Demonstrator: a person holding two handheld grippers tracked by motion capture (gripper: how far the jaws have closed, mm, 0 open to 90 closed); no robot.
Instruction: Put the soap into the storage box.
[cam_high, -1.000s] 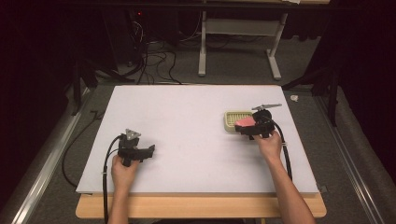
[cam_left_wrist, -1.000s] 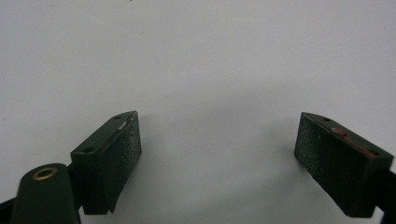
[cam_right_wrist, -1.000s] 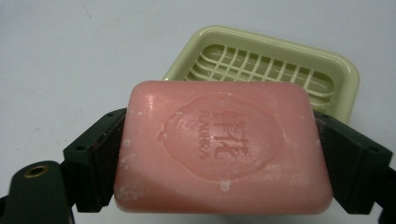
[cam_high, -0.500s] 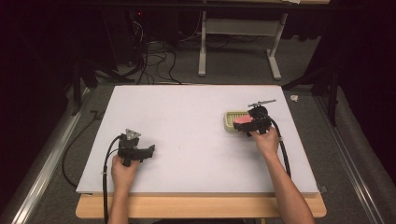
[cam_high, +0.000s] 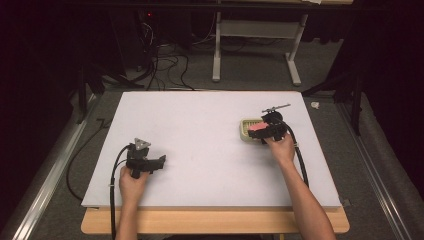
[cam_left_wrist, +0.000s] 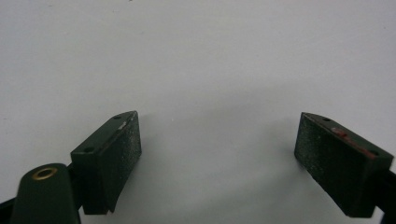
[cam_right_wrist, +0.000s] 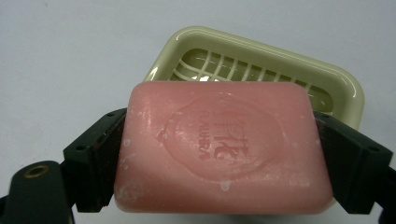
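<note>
From the high view, the right gripper sits at about three o'clock on the white bench, carrying the pink soap over the cream soap dish, probably to set it in. The left gripper rests idle near seven o'clock.

In the left gripper view, its jaws stand spread over bare bench.

In the right gripper view, the jaws pinch the soap by its short ends, level, so it can drop flat onto the dish's slatted floor at twelve o'clock.

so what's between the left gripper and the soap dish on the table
Nothing: in the high view only bare white table stretches from the left gripper to the soap dish, where the right gripper holds the pink soap.
</note>
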